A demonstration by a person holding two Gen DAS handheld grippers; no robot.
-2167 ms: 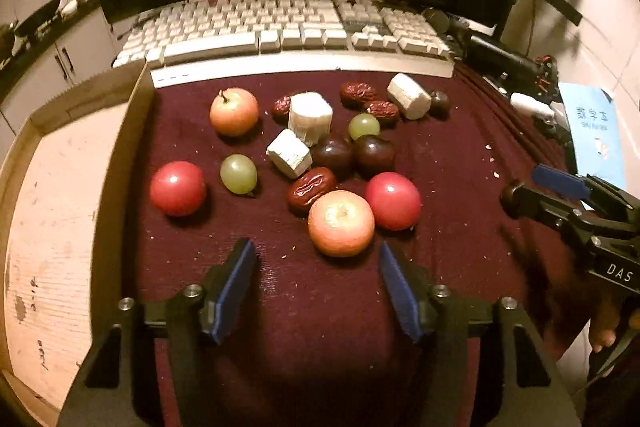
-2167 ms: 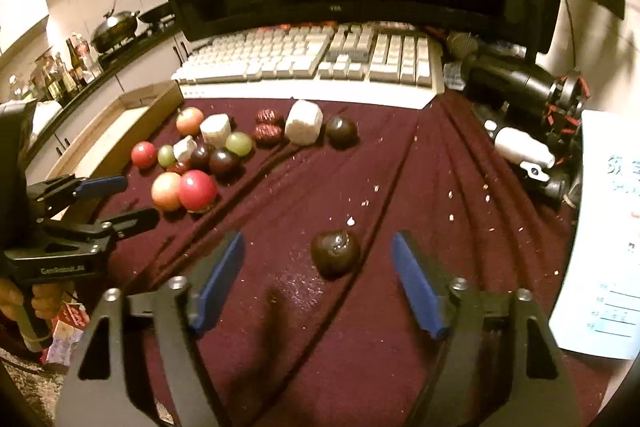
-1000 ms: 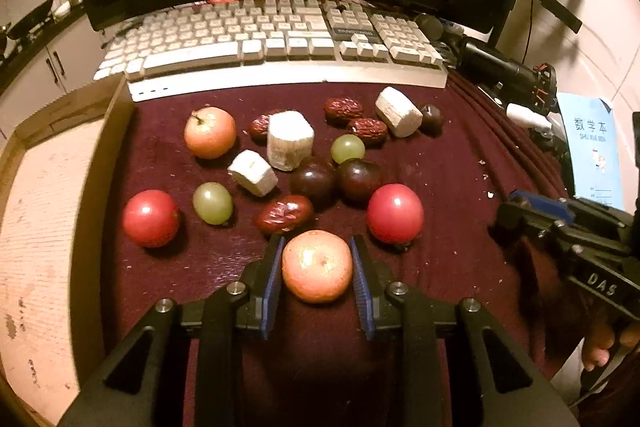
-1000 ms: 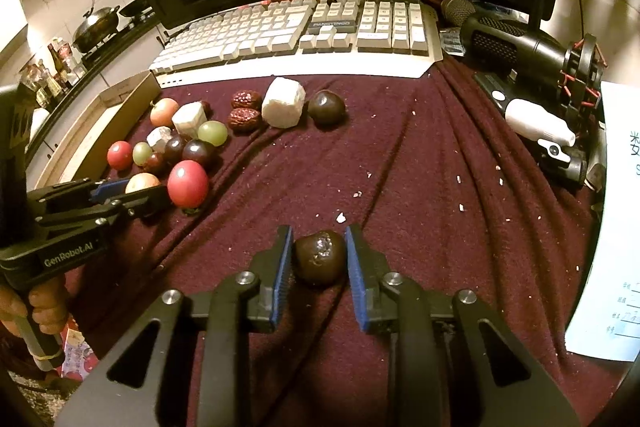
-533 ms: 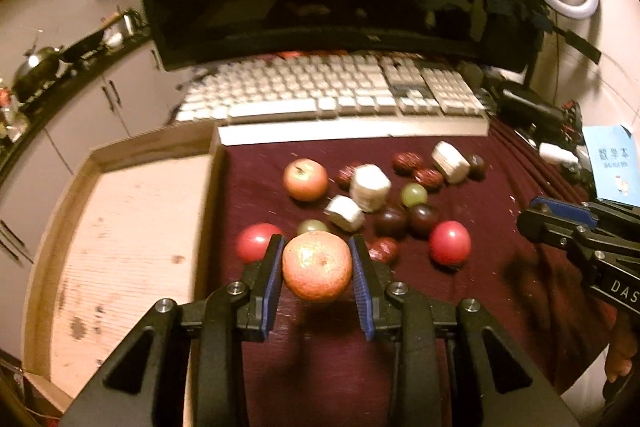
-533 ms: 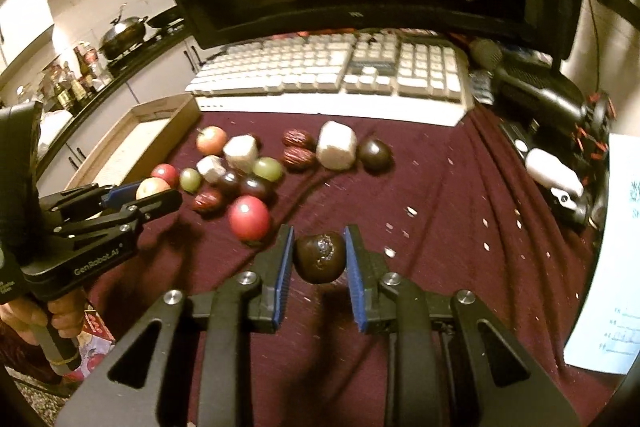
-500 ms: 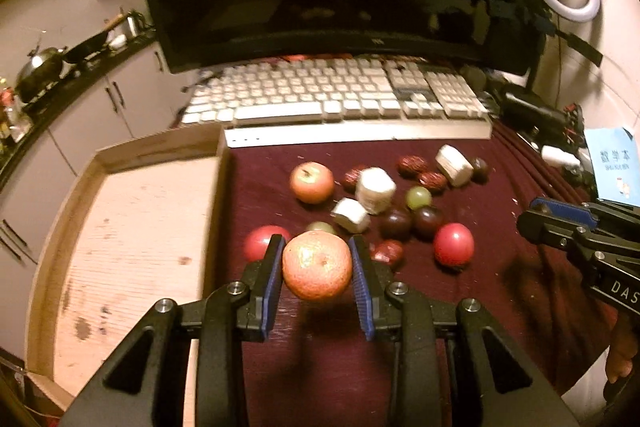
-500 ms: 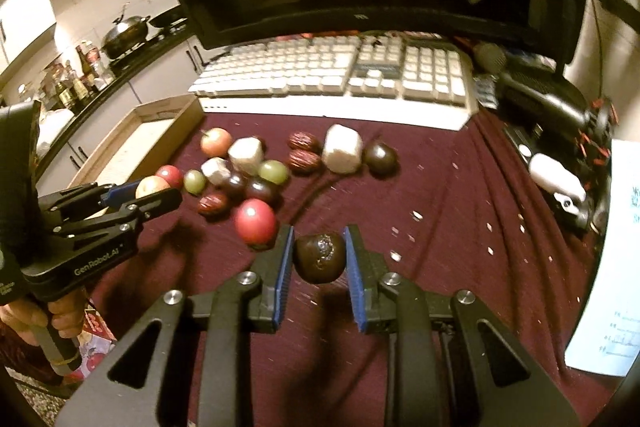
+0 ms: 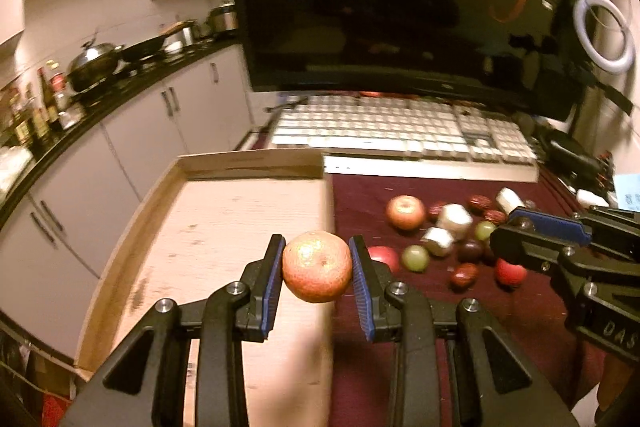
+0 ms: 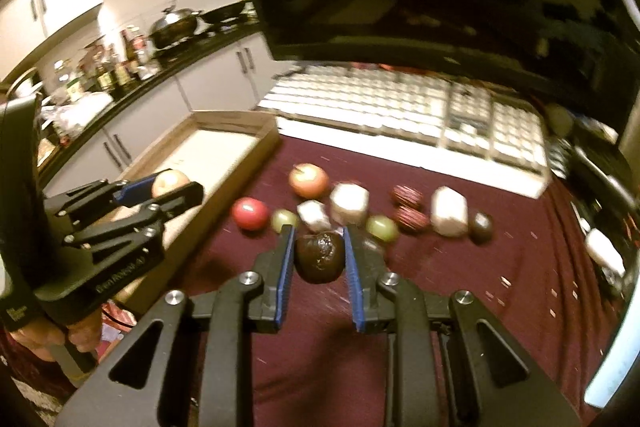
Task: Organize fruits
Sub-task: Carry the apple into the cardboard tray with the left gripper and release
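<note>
Dark plum [image 10: 319, 257] in right tongs [image 10: 319, 259]

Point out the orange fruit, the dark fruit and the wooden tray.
orange fruit [image 9: 317, 265], left wrist view, front skin.
dark fruit [image 10: 320, 257], right wrist view, wrinkled front.
wooden tray [image 9: 248, 161], left wrist view, far rim.

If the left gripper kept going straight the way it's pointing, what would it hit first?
Probably the wooden tray: the left gripper, holding the orange fruit, points down at its floor near the right wall, though depth is unclear.

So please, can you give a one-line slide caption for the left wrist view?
Left gripper holding an orange fruit above the wooden tray, other fruits left on the maroon cloth.
</note>
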